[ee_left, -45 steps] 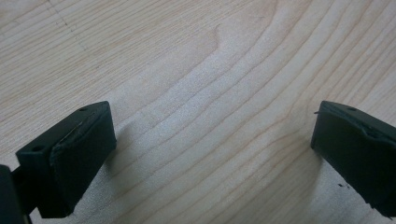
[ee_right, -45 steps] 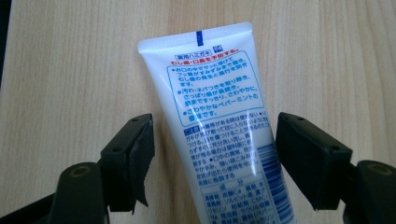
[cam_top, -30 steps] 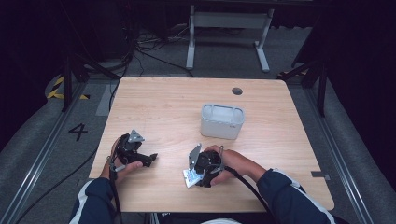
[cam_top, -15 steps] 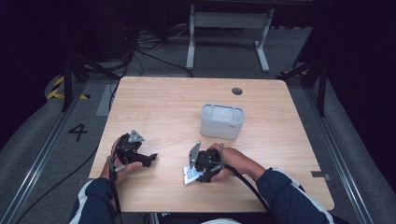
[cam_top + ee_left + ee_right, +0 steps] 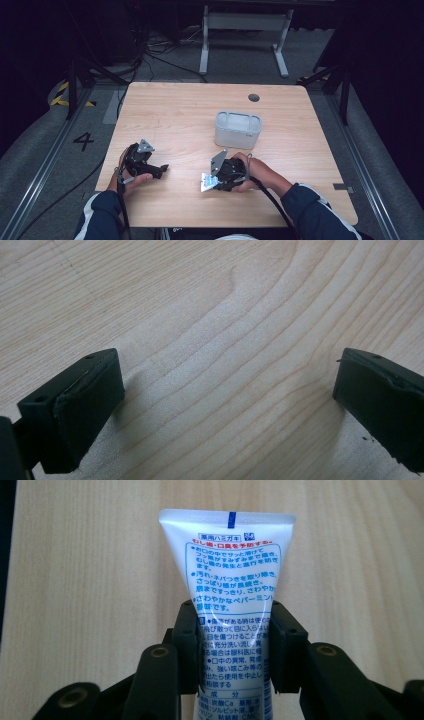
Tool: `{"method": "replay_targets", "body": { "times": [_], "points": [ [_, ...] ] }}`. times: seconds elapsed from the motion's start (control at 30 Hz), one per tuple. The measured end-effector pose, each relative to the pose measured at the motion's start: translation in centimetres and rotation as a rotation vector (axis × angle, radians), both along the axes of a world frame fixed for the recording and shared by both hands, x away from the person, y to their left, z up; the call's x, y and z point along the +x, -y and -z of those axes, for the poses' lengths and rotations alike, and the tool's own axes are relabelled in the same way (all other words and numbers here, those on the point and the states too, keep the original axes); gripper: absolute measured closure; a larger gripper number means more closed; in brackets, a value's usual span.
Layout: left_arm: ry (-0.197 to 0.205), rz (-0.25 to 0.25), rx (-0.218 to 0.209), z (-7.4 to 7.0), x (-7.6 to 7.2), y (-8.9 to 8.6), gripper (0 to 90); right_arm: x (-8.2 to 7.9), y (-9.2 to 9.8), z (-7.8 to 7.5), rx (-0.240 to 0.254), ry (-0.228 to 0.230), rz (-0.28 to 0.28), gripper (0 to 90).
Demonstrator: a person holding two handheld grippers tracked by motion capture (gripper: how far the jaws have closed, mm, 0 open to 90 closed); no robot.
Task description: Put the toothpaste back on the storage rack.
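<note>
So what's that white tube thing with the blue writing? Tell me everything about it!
The tube looks like soft, shiny white plastic, printed with blue writing in boxes and one red line. Its flat crimped end, with a small blue mark, points away from the camera, and it narrows toward the right gripper. The gripper's two black jaws have just been closing and now press on its sides. Its lower end is out of view. Pale wooden table lies behind it.
</note>
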State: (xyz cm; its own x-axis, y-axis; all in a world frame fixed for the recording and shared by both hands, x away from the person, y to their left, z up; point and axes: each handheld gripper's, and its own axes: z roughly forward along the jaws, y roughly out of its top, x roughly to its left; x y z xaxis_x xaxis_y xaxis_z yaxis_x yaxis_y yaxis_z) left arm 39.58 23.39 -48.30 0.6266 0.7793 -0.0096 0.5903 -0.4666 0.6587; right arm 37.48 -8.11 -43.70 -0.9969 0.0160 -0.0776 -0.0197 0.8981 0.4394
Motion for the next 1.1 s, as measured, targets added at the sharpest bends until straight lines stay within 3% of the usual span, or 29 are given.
{"method": "replay_targets", "body": {
  "times": [0.1,0.3,0.63,0.77,1.1],
  "points": [
    [0.000,0.000,0.000,0.0,0.0,0.0,0.3,0.4,1.5,-0.3,0.064,-0.012,0.036,65.0],
    [0.000,0.000,0.000,0.0,0.0,0.0,0.3,0.8,3.6,-1.0,0.136,-0.021,0.087,65.3],
    [0.001,-0.001,0.002,0.0,0.0,0.0,0.3,1.4,6.3,-1.9,0.196,-0.032,0.139,66.0],
    [0.002,-0.001,0.002,0.0,0.0,0.0,0.3,1.7,7.1,-2.5,0.231,-0.016,0.157,66.2],
    [0.002,-0.001,0.002,0.0,0.0,0.0,0.3,1.8,8.1,-3.4,0.284,-0.015,0.183,66.0]
  ]
}}
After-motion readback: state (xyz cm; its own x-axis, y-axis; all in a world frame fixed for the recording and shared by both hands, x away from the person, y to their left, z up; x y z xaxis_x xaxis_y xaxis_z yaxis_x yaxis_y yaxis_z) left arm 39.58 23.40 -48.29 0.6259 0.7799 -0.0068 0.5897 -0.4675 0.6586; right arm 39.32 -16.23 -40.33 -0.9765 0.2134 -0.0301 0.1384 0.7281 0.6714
